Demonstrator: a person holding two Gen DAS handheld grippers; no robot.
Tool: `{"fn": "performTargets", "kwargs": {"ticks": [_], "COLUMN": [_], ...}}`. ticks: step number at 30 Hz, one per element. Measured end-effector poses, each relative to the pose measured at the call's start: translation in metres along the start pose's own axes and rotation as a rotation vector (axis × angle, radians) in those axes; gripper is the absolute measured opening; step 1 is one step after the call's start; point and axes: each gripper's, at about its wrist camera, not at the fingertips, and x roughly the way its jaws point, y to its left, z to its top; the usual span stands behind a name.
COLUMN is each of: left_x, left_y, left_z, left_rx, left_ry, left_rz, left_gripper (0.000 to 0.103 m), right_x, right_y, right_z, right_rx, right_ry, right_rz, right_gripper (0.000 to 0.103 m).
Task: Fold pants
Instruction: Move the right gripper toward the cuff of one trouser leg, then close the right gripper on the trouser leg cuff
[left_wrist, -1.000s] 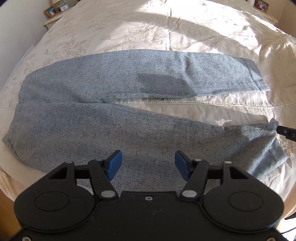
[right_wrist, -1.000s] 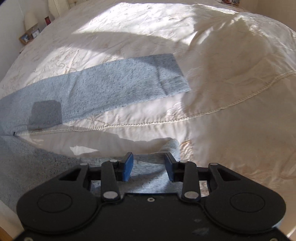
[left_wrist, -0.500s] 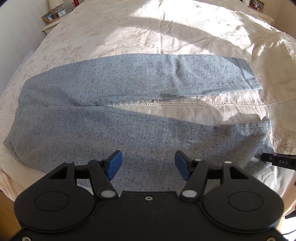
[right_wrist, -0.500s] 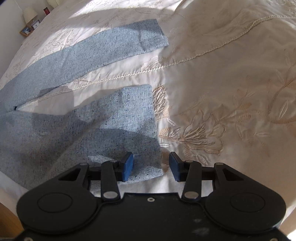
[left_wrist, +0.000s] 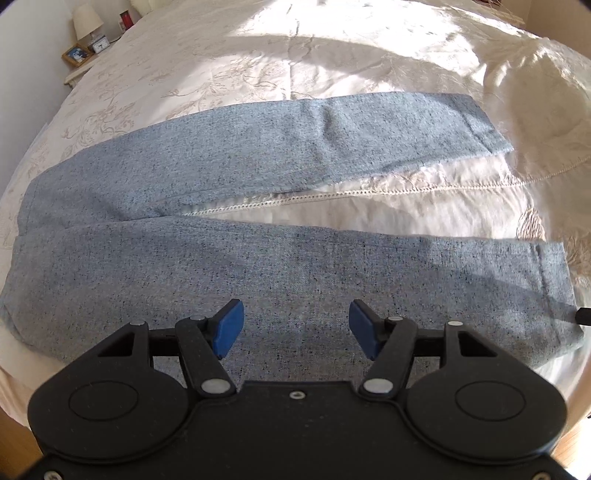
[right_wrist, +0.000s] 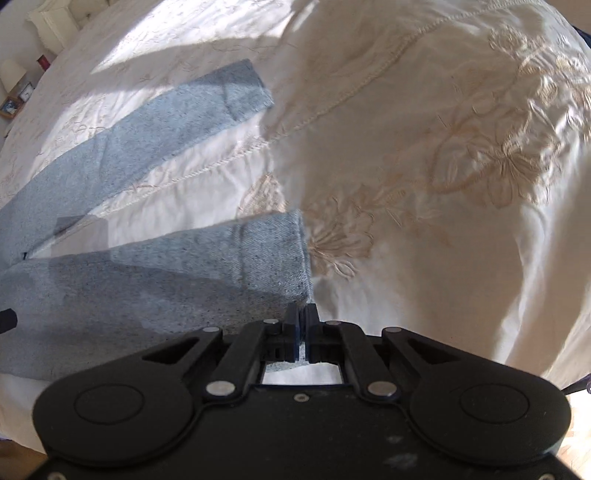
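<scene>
Light blue speckled pants lie flat on the bed, waist at the left, both legs running right in a narrow V. My left gripper is open and empty, hovering over the near leg's lower edge around mid-thigh. My right gripper is shut on the near leg's cuff corner, with fabric pinched between the pads. The far leg lies flat beyond it, its cuff to the upper right. The right gripper's tip shows at the right edge of the left wrist view.
The cream embroidered bedspread covers the bed, with a stitched seam between the legs and a raised fold at the right. A nightstand with a lamp, clock and photo frame stands at the far left. The bed's near edge lies just under both grippers.
My right gripper has closed on the near leg's cuff corner; it was open over it half a second ago. The near leg has been laid down flat and straighter. The left gripper stayed open.
</scene>
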Motion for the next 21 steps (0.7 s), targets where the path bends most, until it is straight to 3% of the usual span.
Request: {"fn": "performTargets", "kwargs": {"ticks": [4,10,15,16,18,21], "left_x": [0.025,0.074,0.070,0.065,0.050,0.027], "left_y": [-0.014,-0.031,-0.032,-0.028,-0.020,-0.003], "left_z": [-0.010,-0.022,-0.023,-0.023,-0.024,-0.032], "left_rx": [0.048,0.071,0.101,0.096,0.081,0.052], "left_ry": [0.028,0.185,0.174,0.161,0.124,0.073], "left_rz": [-0.014,-0.061,-0.068,-0.070,-0.055,-0.029], "left_gripper": [0.065,0.066,0.067,0.066,0.066,0.066], "right_x": [0.014,-0.010,-0.039,-0.045,-0.051,-0.044], "right_y": [-0.008,-0.015,-0.011,-0.010,-0.005,0.003], "right_z": [-0.008,-0.016,-0.027,-0.030,-0.039,-0.051], "right_rx": [0.007,0.018,0.030,0.035,0.040,0.051], "right_ry": [0.023,-0.022,-0.095,-0.108,-0.131,-0.135], "right_rz": [-0.033,-0.026,0.018,0.041,0.082,0.133], "right_gripper": [0.001,0.004,0.014,0.024,0.030,0.031]}}
